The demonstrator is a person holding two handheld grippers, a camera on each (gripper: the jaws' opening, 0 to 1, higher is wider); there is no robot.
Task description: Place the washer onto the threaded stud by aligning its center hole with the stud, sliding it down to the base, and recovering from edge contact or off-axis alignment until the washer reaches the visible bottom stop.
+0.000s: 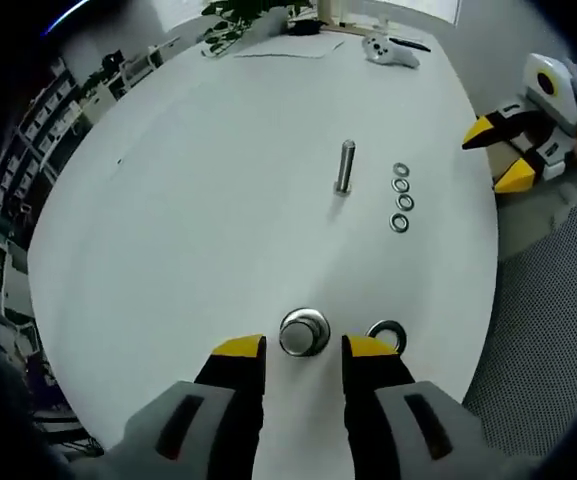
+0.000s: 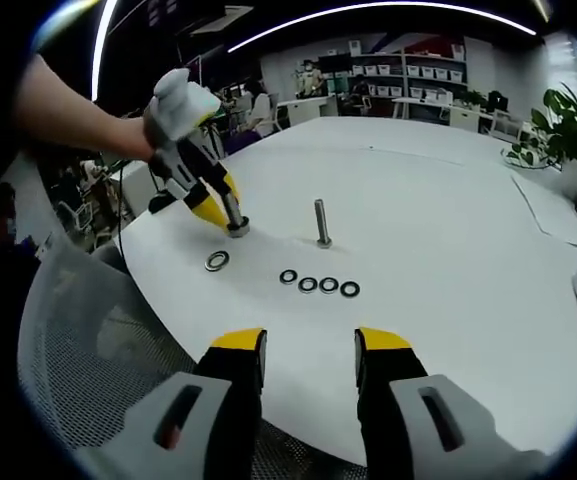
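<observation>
1. The left gripper is hovering over the white bench near its edge, with its yellow-tipped jaws standing on either side of a threaded stud. The jaws are standing apart from the stud's head; whether they are touching the shaft lower down cannot be told.
2. In the right gripper view, the left gripper is reaching down at the same threaded stud, which is standing upright on its round base by the bench edge.
3. A single washer is lying flat on the bench just beside this stud, close to the bench edge; it is showing again in the right gripper view.
4. A second stud is standing upright nearer the middle of the bench.
5. A row of four washers is lying flat beside the second stud.
6. The right gripper is hanging open and empty over the bench edge, with a mesh chair showing below it.
7. A white controller and a sheet of paper are resting at the far edge of the bench.
</observation>
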